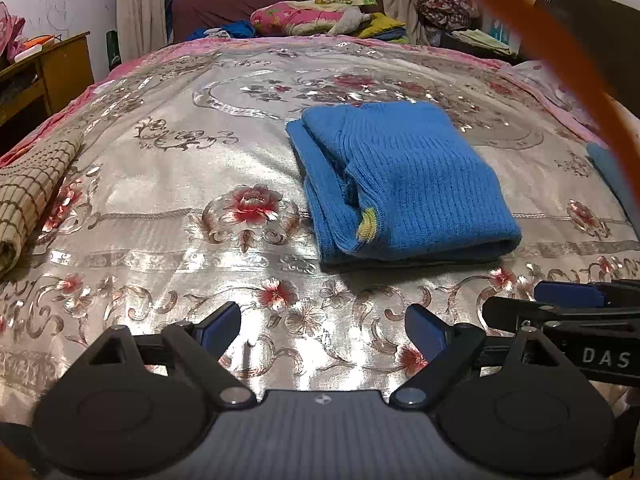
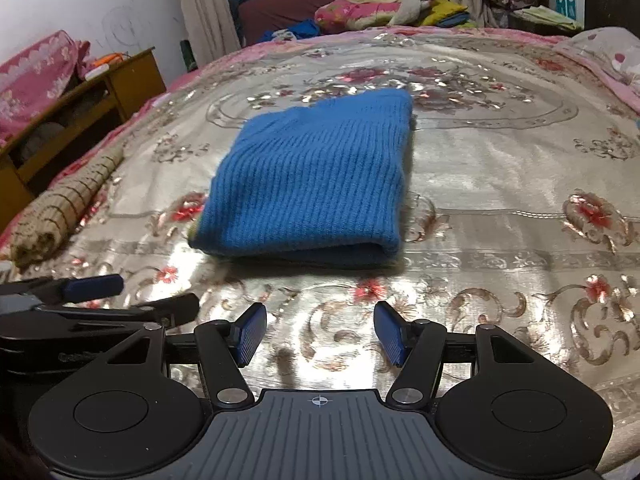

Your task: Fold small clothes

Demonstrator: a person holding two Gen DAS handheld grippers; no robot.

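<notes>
A blue ribbed knit (image 1: 404,184) lies folded into a thick, soft rectangle on the bedspread (image 1: 160,184), its rounded fold edge facing the grippers and a small yellow patch showing at one corner. The spread is glossy, silvery satin worked with red flowers and curling scrolls (it throws back the light in bright patches). A rolled checked mat (image 1: 32,192), coarse and beige, lies at the spread's left edge. The left gripper (image 1: 322,330) hangs just short of the knit, jaws spread wide with nothing between them. The right gripper (image 2: 320,334) sits beside it, ridged blue pads (image 2: 252,332) parted a bit less and also empty.
</notes>
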